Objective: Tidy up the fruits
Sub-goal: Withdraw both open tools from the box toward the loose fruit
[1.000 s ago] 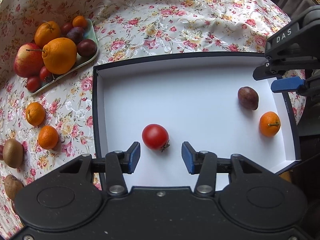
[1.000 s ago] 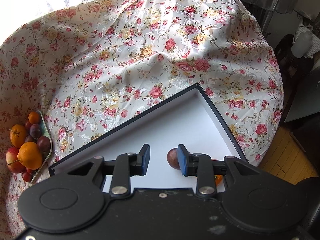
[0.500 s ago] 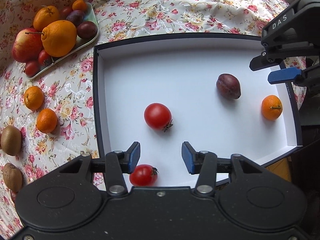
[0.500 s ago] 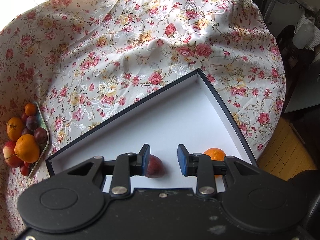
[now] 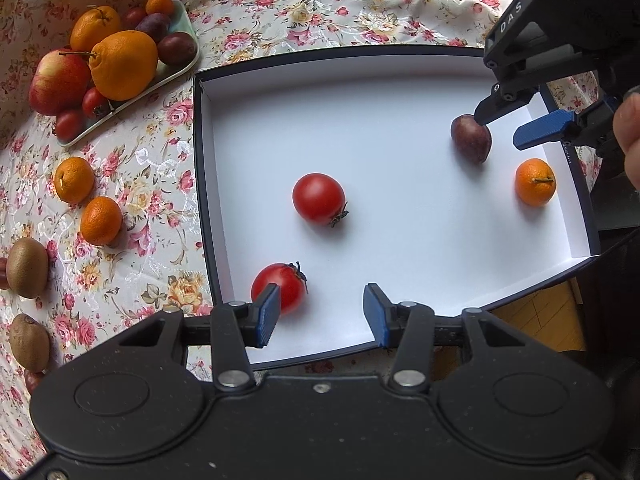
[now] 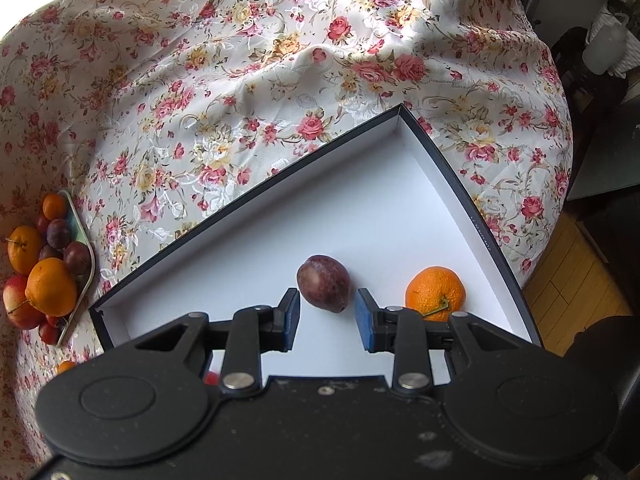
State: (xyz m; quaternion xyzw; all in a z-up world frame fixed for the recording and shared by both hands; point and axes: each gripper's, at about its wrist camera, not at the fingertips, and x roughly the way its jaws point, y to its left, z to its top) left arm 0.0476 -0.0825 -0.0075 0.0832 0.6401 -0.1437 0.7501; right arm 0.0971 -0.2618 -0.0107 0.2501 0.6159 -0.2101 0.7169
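**Both claws spread over the box**

The left claw point(image 5: 320, 312) hangs spread and empty above the box point(image 5: 202, 184), a tomato point(image 5: 276, 292) behind its left finger, another tomato point(image 5: 318, 198) mid-box. The right claw point(image 6: 327, 316) is spread too, a plum point(image 6: 324, 289) lying loose beyond its tips, a mandarin point(image 6: 435, 292) beside. More fruit waits on the tray point(image 5: 188, 64) and desk point(image 5: 320, 4).

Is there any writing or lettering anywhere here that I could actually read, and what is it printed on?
"DAS": white letters on the black body of the right gripper, seen from the left wrist view.
Small pale print on the dark rim of the box, along its right edge: too small to read in either view.
Nothing else bears text: the floral tablecloth, the fruit tray and the fruits carry no lettering.
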